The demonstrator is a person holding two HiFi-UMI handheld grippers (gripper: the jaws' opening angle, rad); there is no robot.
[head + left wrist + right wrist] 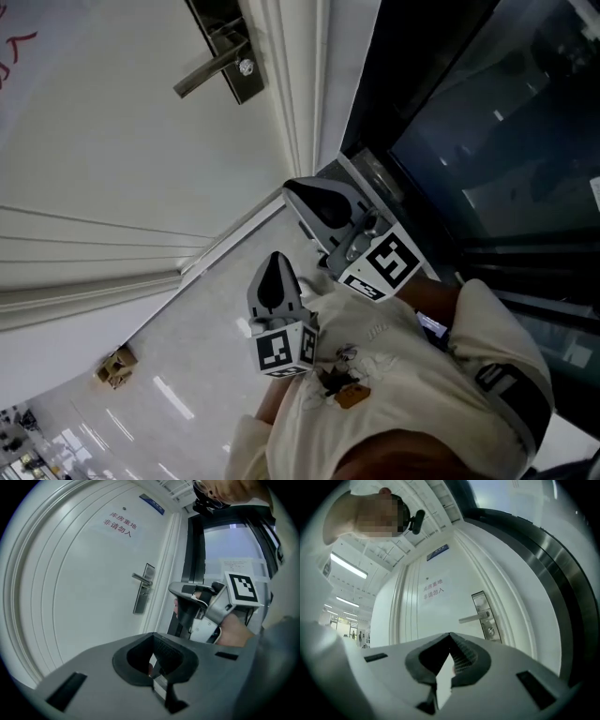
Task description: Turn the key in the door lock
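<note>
**A:** Grey plastic jaws fill the bottom of both gripper views. Are they holding anything?

**B:** No. The right gripper (450,635) has its jaws closed tip to tip on nothing. The left gripper (152,636) looks the same, with its tips together and no key between them.

**A:** Where is the lock?

**B:** It is on the white door (417,620), right of centre in the right gripper view. A steel plate (480,602) carries a lever handle (474,618), and the round lock (491,631) sits just under the lever. In the head view it appears at the top edge, left of centre. Both grippers are well apart from it, low in that frame near the person's body.

**A:** Is a key in it?

**B:** I cannot tell, because the lock is too small in every view.

**A:** How far along is the task, then?

**B:** Neither gripper is at the lock, so no turning is under way. My guess is that one gripper would have to reach the lock, close on the key and turn it. The pictures do not show whether a turn has already been made.

**A:** And the counts?

**B:**
- There are two grippers, each with one marker cube (241,587).
- There is one door, with one plate, one handle and one lock.
- There is one sign (432,588) in red print on the door, and one blue plaque (439,551) above it.
- One small brown box (116,366) sits on the floor (216,337), at the lower left of the head view.
</note>
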